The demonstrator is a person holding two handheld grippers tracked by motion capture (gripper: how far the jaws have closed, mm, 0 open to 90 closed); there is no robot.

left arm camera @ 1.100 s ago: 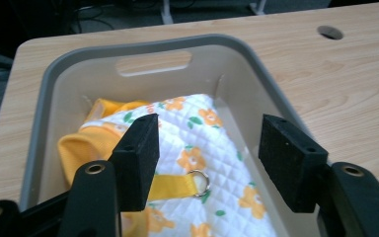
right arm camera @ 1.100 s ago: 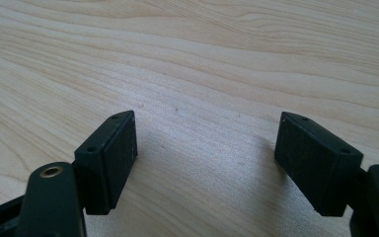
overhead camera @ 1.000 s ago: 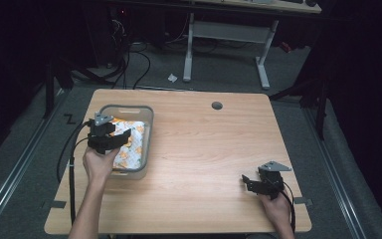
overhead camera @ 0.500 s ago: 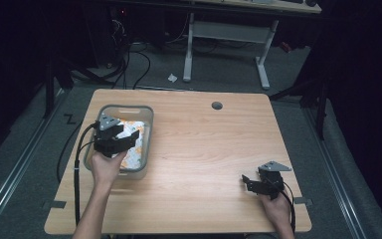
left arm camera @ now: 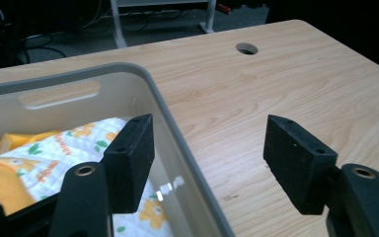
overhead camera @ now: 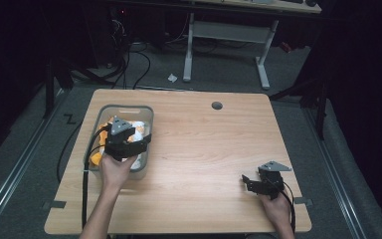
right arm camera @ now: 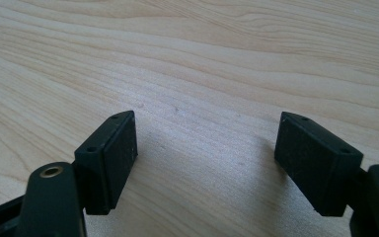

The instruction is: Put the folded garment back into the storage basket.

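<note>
A grey translucent bin [overhead camera: 124, 107] stands on the left part of the wooden table [overhead camera: 204, 144]. Inside it lies a white and orange printed cloth [overhead camera: 138, 127]. My left gripper [overhead camera: 145, 141] hovers over the bin's right side, open. In the left gripper view the bin wall [left arm camera: 177, 143] runs between the jaws: one jaw is over the cloth [left arm camera: 69, 143], the other over bare table. The left gripper [left arm camera: 207, 153] has just been opening its jaws and grips nothing. My right gripper [overhead camera: 247, 182] rests low near the table's front right, open over bare wood [right arm camera: 207, 148].
A round cable hole [overhead camera: 217, 105] sits in the table near its far edge, also the hole [left arm camera: 246, 48] ahead of the left jaws. A white desk frame [overhead camera: 263, 64] and cables lie on the floor beyond the table. A black cable trails from each gripper.
My left gripper has shifted rightward from above the cloth to the bin's right wall and risen slightly. Its jaws stand a little wider. The right gripper has kept still.
</note>
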